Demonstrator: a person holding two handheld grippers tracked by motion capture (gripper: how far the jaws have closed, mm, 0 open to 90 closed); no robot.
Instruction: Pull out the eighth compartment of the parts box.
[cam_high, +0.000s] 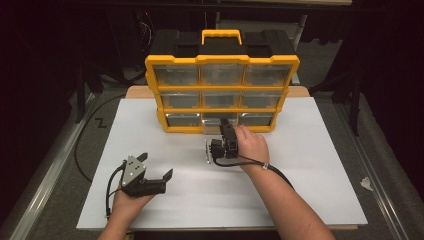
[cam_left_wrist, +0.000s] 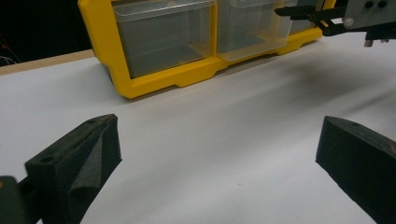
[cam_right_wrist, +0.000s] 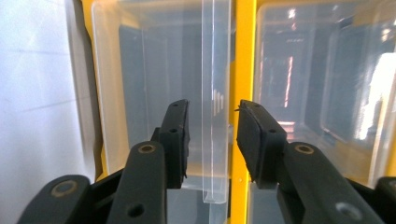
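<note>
My right hand-held gripper spread, jaws straddling clear drawer's handle tab. Thin plastic, stiff, slick, light: pinch tab squarely. Left hand-held gripper spread, idle above surface.

A white board lies on a wooden table whose edge shows behind it. A metal rail runs along the grey floor at the left, and a black cable curves beside it. A small crumpled white scrap lies on the floor at the right.
</note>
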